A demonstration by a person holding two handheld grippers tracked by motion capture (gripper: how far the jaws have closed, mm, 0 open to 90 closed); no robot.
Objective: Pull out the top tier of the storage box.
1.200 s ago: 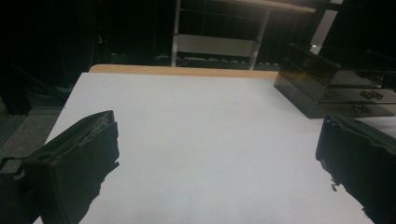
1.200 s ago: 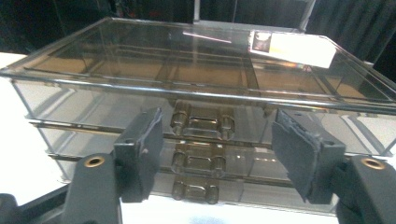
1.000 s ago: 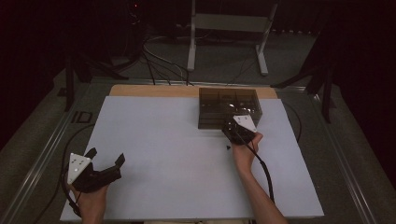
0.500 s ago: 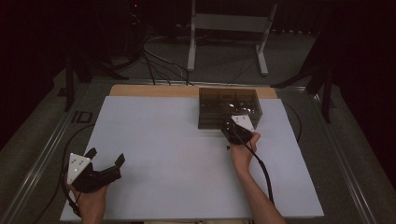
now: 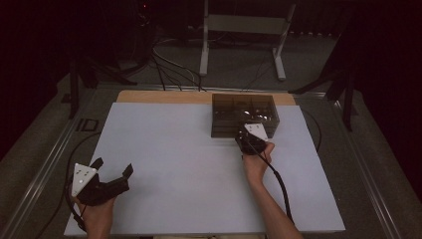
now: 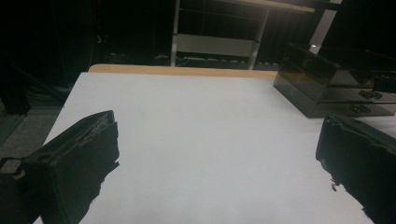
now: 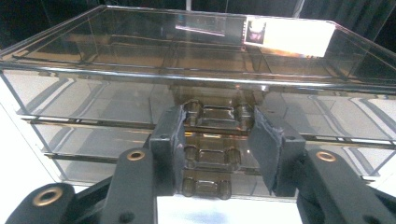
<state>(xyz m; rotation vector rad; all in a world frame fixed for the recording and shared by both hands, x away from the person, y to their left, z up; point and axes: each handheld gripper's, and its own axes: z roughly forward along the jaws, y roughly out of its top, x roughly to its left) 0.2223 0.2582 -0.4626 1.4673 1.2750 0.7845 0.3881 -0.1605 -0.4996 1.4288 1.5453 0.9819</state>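
1. Smoked, see-through plastic makes up the drawer box (image 5: 244,113), which stands at the far right part of the white table top (image 5: 189,164), close to the wooden strip (image 5: 164,97) along the far edge.
2. The right gripper view shows three drawers stacked in the box, each with one handle at the middle of its front: top handle (image 7: 218,113), middle handle (image 7: 210,156), bottom handle (image 7: 205,186). What lies inside the drawers cannot be told through the tinted walls.
3. The right gripper (image 7: 218,140) is at the box front; its jaws have just been closing and stand narrowed on either side of the handles. Whether the pads press on a handle cannot be told.
4. The left gripper (image 5: 112,168) rests at the near left corner of the table, well apart from the box, jaws spread wide with nothing between them.
5. Count: one box, three drawers, three handles, two grippers.
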